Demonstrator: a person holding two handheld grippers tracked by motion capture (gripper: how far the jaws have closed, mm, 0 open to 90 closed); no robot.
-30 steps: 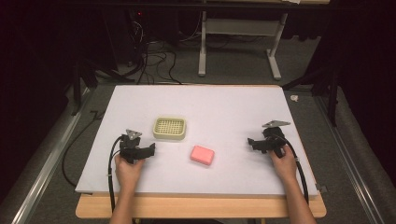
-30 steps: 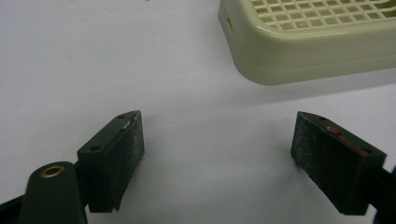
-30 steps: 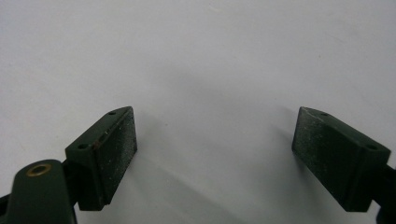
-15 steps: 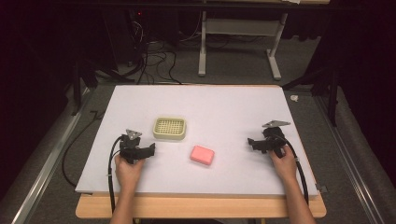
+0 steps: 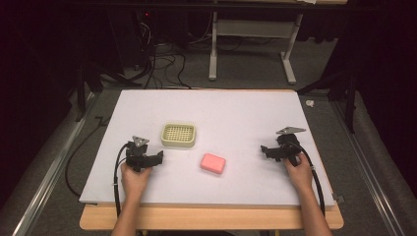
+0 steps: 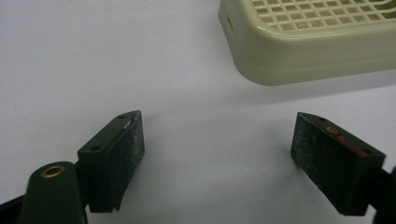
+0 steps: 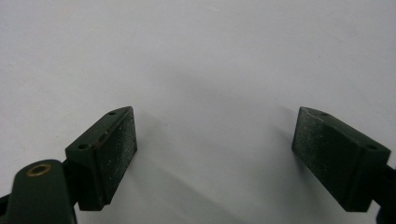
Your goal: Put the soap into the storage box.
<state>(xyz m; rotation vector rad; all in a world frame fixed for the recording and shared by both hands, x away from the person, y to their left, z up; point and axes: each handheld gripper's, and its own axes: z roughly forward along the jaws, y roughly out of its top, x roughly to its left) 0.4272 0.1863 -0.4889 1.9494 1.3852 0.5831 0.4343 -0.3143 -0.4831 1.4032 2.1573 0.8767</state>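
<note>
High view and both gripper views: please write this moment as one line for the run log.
left gripper: open, empty, near soap dish | right gripper: open, empty, over white board | pink soap: on board, apart from dish, untouched

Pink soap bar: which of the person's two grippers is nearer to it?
Left. The left gripper sits just left of the pink soap bar; the right gripper is farther off on its right.

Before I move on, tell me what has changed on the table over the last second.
Nothing has visibly changed. The left gripper and the right gripper rest on the white table where they were, both with jaws open and empty. The cream soap dish and the pink soap lie in their earlier places.
</note>
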